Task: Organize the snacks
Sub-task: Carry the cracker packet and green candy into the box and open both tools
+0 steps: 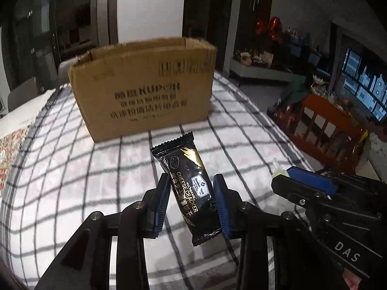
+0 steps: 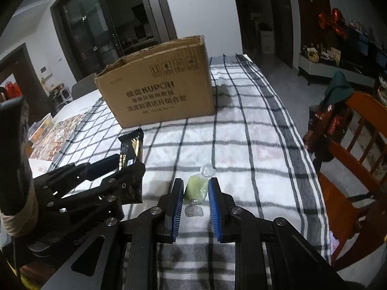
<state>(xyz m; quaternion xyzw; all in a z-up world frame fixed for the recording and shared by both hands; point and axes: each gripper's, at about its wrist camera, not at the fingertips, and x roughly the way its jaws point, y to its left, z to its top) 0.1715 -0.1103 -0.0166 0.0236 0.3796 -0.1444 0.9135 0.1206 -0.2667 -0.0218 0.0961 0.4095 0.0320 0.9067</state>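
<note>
My left gripper (image 1: 191, 183) is shut on a black cheese cracker packet (image 1: 187, 183) and holds it upright above the checked tablecloth (image 1: 72, 181). The packet also shows in the right wrist view (image 2: 131, 149). My right gripper (image 2: 196, 186) is shut on a pale green wrapped candy (image 2: 196, 188) with clear twisted ends, held above the cloth. The candy's tip shows in the left wrist view (image 1: 278, 172), at the end of my right gripper (image 1: 280, 176). An open cardboard box (image 1: 145, 89) stands ahead on the table, also in the right wrist view (image 2: 159, 89). Its inside is hidden.
An orange wooden chair (image 2: 358, 149) stands by the table's right edge, with a green cloth on it. Patterned packets and papers (image 2: 58, 133) lie left of the box. A dark glass door (image 2: 101, 29) and a cluttered sideboard (image 2: 333, 58) are behind.
</note>
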